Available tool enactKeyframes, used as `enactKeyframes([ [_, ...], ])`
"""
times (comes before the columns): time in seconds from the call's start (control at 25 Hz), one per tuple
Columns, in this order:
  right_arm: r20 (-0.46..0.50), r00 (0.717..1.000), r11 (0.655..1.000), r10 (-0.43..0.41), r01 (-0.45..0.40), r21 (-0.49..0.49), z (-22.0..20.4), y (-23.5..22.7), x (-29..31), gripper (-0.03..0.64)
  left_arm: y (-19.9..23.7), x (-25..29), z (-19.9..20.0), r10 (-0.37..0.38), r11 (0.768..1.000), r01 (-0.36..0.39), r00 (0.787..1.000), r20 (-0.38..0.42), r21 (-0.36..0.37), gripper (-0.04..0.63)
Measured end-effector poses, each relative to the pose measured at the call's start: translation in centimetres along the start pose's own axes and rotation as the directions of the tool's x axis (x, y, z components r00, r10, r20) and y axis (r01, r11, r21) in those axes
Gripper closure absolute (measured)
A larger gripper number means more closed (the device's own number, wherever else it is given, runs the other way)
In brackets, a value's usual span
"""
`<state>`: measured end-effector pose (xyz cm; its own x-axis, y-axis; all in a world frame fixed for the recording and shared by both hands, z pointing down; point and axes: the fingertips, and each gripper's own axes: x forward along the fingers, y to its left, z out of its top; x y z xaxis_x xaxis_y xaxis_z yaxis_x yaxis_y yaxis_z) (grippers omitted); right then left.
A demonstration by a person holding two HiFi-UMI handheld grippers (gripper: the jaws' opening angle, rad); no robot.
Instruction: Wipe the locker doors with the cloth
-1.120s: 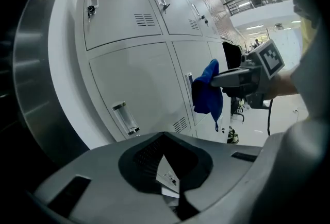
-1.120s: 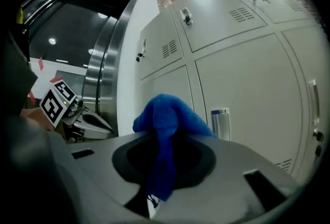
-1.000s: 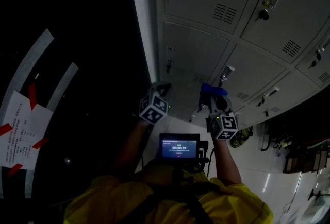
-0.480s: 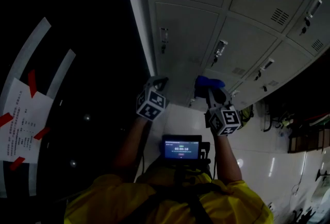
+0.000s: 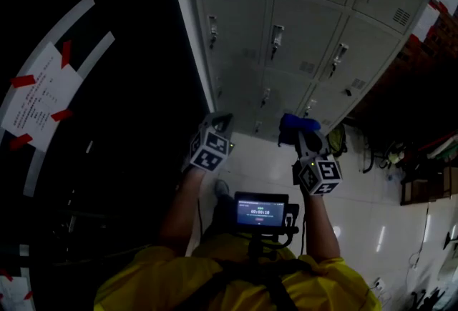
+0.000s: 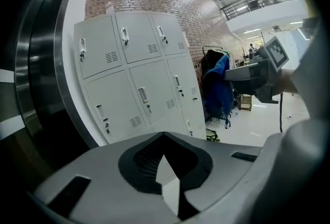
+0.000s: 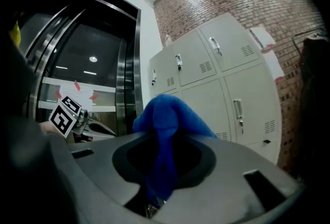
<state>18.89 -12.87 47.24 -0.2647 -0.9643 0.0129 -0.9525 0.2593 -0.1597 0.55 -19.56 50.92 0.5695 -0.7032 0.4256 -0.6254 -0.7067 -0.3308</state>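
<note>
Lockers (image 5: 286,31) sit farther off in the head view than a second ago, with more rows of doors showing, while both grippers stay side by side in front of the person. The right gripper (image 5: 300,134) has its jaws clamped on the blue cloth (image 5: 296,121), which bunches up above them and is apart from the doors. The left gripper (image 5: 220,119) has its jaws closed together with nothing between them, pointing toward the grey doors.

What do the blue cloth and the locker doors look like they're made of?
The cloth looks like soft, fuzzy fabric, probably microfibre: its surface is napped and it droops in folds. The locker doors are likely painted sheet metal with a pale grey, smooth matte finish and punched vent slots.
</note>
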Motion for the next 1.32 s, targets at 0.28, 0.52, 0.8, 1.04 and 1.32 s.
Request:
enactKeyframes([
  [0.28,-0.019,1.0,1.0,-0.018,0.019,0.025,-0.7,0.2,-14.7,0.548,-12.0,-8.7,-0.1,-0.009,1.0,0.009,1.0,-0.003,-0.014,0.601],
  [0.52,0.008,0.998,0.997,-0.063,0.063,0.04,-0.2,-0.5,-20.9,0.549,-16.0,-12.6,1.4,-0.021,0.999,0.021,1.0,0.01,0.048,0.603],
  [0.8,0.022,0.997,0.997,-0.076,0.075,0.03,0.6,-0.3,-23.6,0.549,-17.6,-14.3,2.5,-0.017,0.997,0.014,0.999,0.029,0.078,0.603],
  [1.04,0.01,0.997,0.996,-0.074,0.074,0.057,-0.6,0.4,-23.9,0.549,-18.6,-14.7,1.4,-0.044,0.998,0.043,0.999,0.002,0.054,0.603],
  [1.32,-0.009,0.997,0.996,-0.071,0.071,0.045,-1.6,0.6,-23.6,0.549,-18.7,-14.6,1.5,-0.029,0.998,0.028,0.999,0.03,0.059,0.603],
])
